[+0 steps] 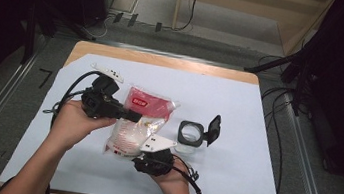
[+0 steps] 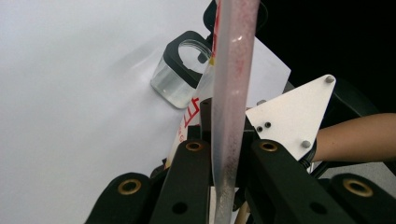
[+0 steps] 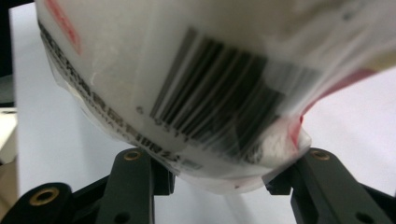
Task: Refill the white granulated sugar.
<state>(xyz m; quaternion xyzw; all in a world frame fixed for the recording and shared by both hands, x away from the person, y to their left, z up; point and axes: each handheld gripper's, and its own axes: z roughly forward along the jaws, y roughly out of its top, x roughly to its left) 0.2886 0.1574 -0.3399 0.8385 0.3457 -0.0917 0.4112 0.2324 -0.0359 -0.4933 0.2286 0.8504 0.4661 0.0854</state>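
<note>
A clear plastic bag of white grains with a red label is held up over the table between both grippers. My left gripper is shut on the bag's thin side edge, its jaws pressed flat against the film. My right gripper holds the bag's bulging bottom end, where the barcode shows, with one jaw against each side. A small clear jar with a black collar stands to the right of the bag, its black flip lid hinged open. In the left gripper view the jar lies just beyond the bag.
A pale blue sheet covers the wooden table. Cables trail from both grippers toward the near edge. Dark stands and cables sit on the floor right of the table. The right gripper's grey plate is close to the left jaws.
</note>
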